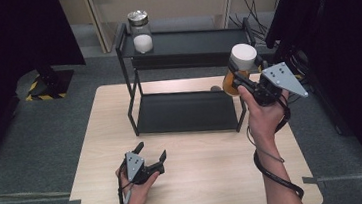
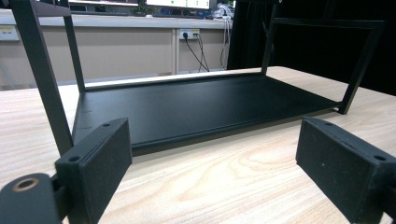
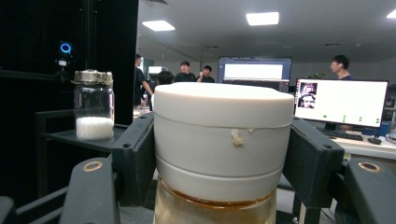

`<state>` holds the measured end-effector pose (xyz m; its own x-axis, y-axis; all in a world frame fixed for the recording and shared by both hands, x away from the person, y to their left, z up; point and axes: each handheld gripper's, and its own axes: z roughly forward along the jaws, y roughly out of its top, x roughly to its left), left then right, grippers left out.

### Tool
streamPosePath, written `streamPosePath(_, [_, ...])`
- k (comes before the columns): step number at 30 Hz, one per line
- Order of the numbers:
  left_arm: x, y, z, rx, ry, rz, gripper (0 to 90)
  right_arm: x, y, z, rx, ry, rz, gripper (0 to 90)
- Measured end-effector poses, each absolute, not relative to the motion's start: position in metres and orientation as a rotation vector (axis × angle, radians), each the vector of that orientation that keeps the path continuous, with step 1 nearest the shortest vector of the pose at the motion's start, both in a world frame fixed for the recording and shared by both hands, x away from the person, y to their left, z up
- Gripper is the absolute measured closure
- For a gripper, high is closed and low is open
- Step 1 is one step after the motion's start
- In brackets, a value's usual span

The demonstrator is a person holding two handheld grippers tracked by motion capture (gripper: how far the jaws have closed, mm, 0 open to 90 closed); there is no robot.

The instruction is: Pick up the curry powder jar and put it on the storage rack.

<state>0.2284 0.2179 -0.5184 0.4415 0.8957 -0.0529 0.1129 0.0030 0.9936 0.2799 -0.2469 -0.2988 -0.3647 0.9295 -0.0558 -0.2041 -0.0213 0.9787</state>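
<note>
Right gripper (image 3: 219,154) clamps jar (image 3: 223,135) by white lid (amber contents beneath).

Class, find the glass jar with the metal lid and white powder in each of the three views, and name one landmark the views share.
High view: the glass jar stands at the left end of the rack's top shelf.
Left gripper view: not in it.
Right gripper view: the jar stands at left, on that shelf.
Shared landmark: the black rack.
</note>
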Motion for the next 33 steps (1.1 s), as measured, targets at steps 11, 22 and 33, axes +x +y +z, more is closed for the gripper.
streamPosePath(11, [0.228, 0.218, -0.518, 1.452, 0.951, 0.790, 10.0, 0.288, -0.245, -0.285, 0.833, 1.313, 1.550, 34.0])
streamPosePath(22, [0.228, 0.218, -0.518, 1.452, 0.951, 0.789, 10.0, 0.294, -0.244, -0.277, 0.840, 1.309, 1.556, 34.0])
streamPosePath(33, [0.228, 0.217, -0.518, 1.452, 0.949, 0.790, 10.0, 0.299, -0.242, -0.271, 0.841, 1.307, 1.558, 34.0])
